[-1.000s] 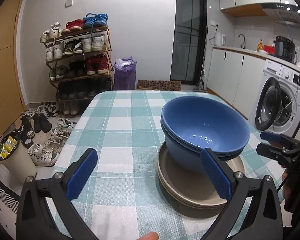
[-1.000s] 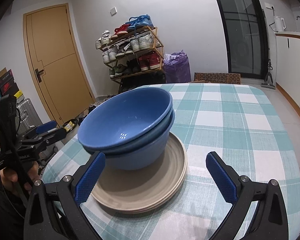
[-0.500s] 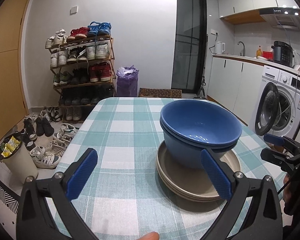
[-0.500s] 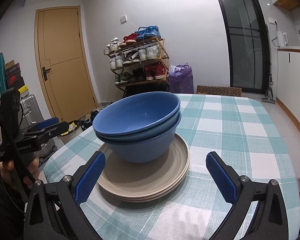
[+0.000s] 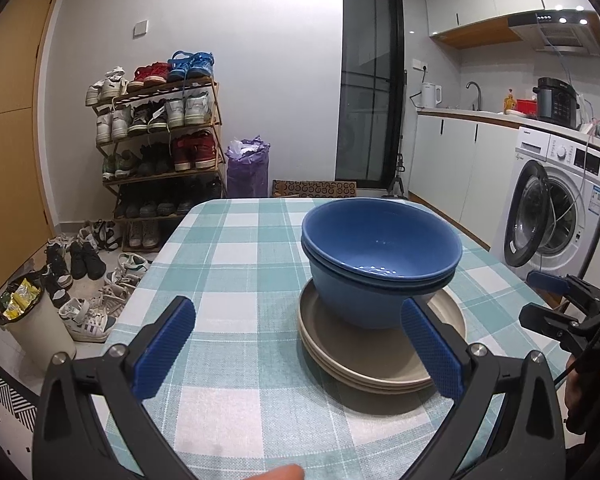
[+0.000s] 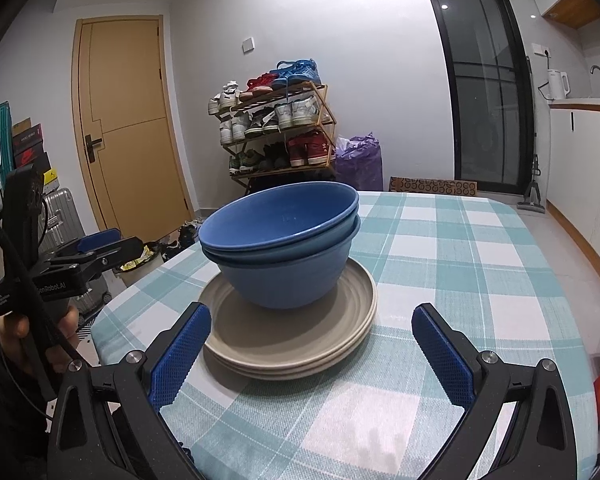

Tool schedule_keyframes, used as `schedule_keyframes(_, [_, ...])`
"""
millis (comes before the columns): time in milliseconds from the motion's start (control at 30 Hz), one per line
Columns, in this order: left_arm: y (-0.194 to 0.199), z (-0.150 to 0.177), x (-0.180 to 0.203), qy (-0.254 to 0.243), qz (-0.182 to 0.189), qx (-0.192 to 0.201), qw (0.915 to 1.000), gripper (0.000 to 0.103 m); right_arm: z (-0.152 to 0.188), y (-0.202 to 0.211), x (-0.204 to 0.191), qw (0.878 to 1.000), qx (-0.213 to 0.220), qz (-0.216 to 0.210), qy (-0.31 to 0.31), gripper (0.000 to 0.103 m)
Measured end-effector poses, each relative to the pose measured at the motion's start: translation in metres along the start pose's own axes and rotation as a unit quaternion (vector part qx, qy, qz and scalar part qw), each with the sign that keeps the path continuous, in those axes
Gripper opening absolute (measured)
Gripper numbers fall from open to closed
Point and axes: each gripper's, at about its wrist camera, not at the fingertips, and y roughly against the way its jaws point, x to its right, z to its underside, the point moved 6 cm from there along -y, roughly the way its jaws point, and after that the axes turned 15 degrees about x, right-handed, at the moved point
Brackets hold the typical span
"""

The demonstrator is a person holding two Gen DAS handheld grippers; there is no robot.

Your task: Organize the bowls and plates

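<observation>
- Left wrist view: left hand-held gripper (image 5: pixel 298 346) is hovering spread, empty, before two nested blue bowls (image 5: pixel 380 252) sitting on stacked beige plates (image 5: pixel 340 350).
- Right hand-held gripper (image 6: pixel 312 354) is likewise gaping, empty, over the checked surface (image 6: pixel 460 264).

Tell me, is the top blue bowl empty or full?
Empty: the top blue bowl shows only its bare, shiny inside.

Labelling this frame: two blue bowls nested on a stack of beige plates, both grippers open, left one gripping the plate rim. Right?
One slip: the left gripper grips nothing. In the left wrist view its fingers stand wide apart, short of the beige plates. The blue bowls are nested on the plates, and the right gripper is open too.
</observation>
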Motion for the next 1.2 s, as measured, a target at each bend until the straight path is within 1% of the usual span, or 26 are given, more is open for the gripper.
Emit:
schedule_keyframes(233, [0.006, 0.003, 0.003, -0.009, -0.001, 0.002, 1.0000, 0.103, -0.003, 0.007, -0.001, 1.000, 0.007, 0.003, 0.004, 0.102])
schedule_keyframes(533, [0.008, 0.006, 0.007, -0.013, 0.005, 0.002, 0.9999, 0.103, -0.001, 0.005, -0.005, 1.000, 0.006, -0.005, 0.002, 0.102])
schedule_keyframes(1200, [0.009, 0.003, 0.006, -0.007, 0.002, 0.005, 1.0000, 0.103, -0.001, 0.004, -0.007, 1.000, 0.015, -0.012, 0.002, 0.102])
